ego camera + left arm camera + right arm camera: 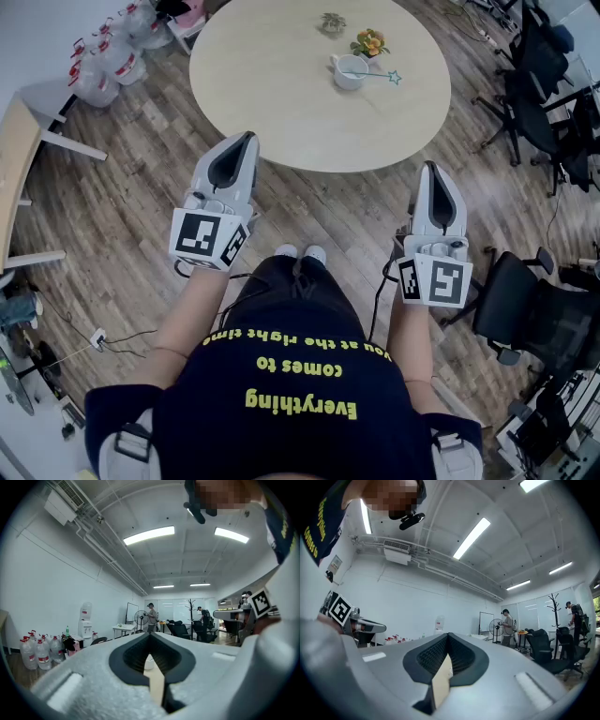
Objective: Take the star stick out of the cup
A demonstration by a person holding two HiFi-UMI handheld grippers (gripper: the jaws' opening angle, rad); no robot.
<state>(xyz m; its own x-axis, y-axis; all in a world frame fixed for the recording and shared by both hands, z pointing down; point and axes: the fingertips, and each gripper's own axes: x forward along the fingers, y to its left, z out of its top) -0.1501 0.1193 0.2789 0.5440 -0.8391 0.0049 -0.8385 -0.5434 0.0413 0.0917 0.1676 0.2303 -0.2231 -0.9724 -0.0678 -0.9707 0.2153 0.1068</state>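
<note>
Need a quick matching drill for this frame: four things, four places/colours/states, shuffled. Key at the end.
Things:
1. cup
2. star stick
3. left gripper
4. flowers

Descriptions:
A. shut, nothing between the jaws
B. white, standing on the round table
C. orange, just beyond the cup
D. resting in the cup, star end poking out to the right

Pairs: 1-B, 2-D, 3-A, 4-C
</note>
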